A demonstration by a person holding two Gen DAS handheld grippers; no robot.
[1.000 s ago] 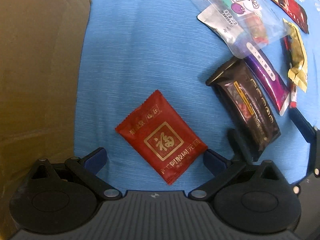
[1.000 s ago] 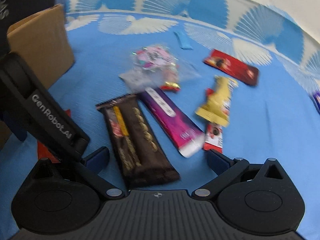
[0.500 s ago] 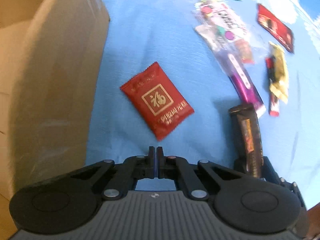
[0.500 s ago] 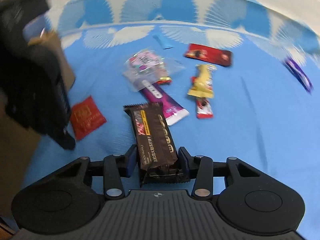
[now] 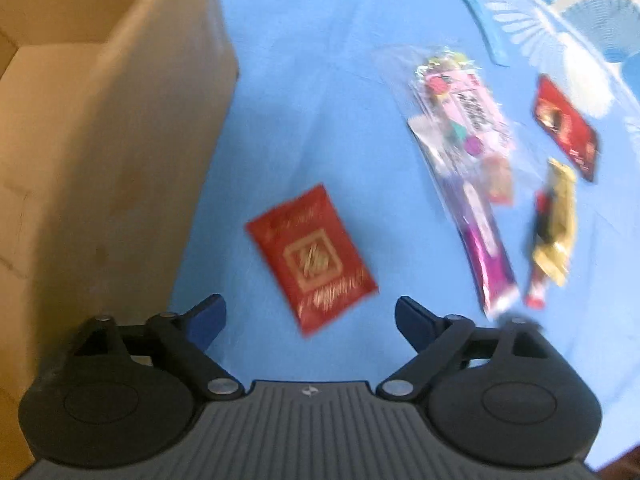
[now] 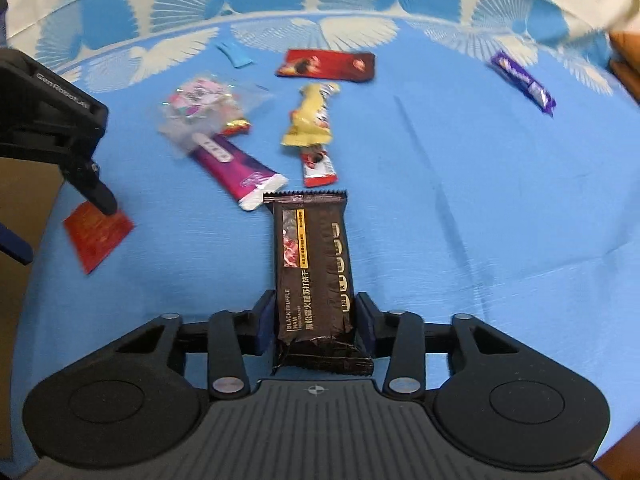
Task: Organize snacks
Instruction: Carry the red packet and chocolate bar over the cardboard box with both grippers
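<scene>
"BLACK TRUFFLE HAM" on dark snack bar [image 6: 314, 276], "GenRobot.AI" on left hand-held gripper [image 6: 60, 92]

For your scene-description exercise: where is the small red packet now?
Left wrist view: the small red packet lies on the blue cloth between the cardboard box and purple bar.

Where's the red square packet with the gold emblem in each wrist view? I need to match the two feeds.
Left wrist: the red packet lies flat at lower centre, just ahead of the open left gripper, right of the cardboard box.
Right wrist: far left, mid-height, partly behind the left gripper's finger.
Shared landmark: the purple bar, right of the packet in both.
</scene>
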